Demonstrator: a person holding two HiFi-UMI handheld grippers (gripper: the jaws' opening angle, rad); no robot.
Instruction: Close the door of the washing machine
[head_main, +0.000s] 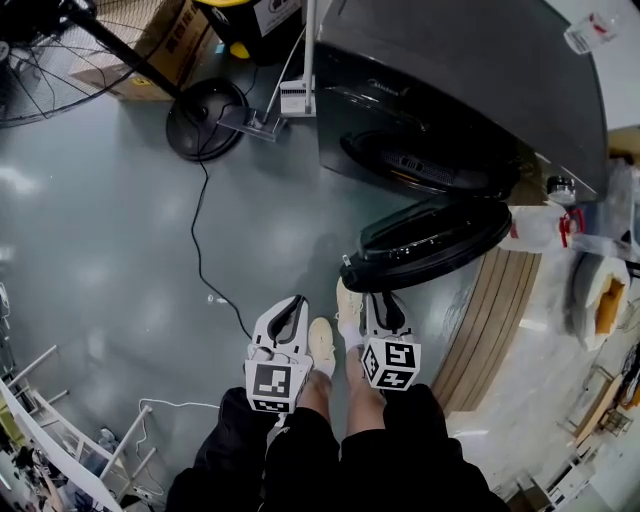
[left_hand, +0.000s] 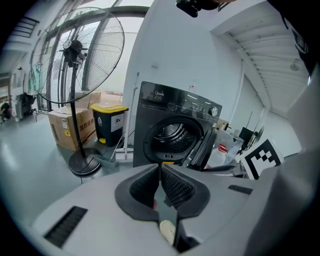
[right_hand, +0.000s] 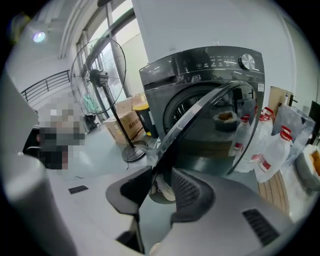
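The dark grey washing machine (head_main: 460, 80) stands at the top right, its drum open. Its round door (head_main: 430, 240) is swung out toward me, near edge just ahead of my shoes. My right gripper (head_main: 385, 300) is at that near edge. In the right gripper view the door's rim (right_hand: 200, 107) runs down into the right gripper (right_hand: 161, 175) and fills the gap between the tips. My left gripper (head_main: 292, 312) hangs beside it to the left, apart from the door. In the left gripper view the left gripper (left_hand: 160, 167) has its tips together and holds nothing, with the machine (left_hand: 175, 107) ahead.
A standing fan (head_main: 205, 118) with a trailing black cable (head_main: 200, 250) is left of the machine, next to a cardboard box (head_main: 165, 45) and a yellow-lidded bin (left_hand: 110, 122). Plastic bags (right_hand: 280, 145) and wooden boards (head_main: 495, 320) lie at the right. A white rack (head_main: 60, 430) stands at the lower left.
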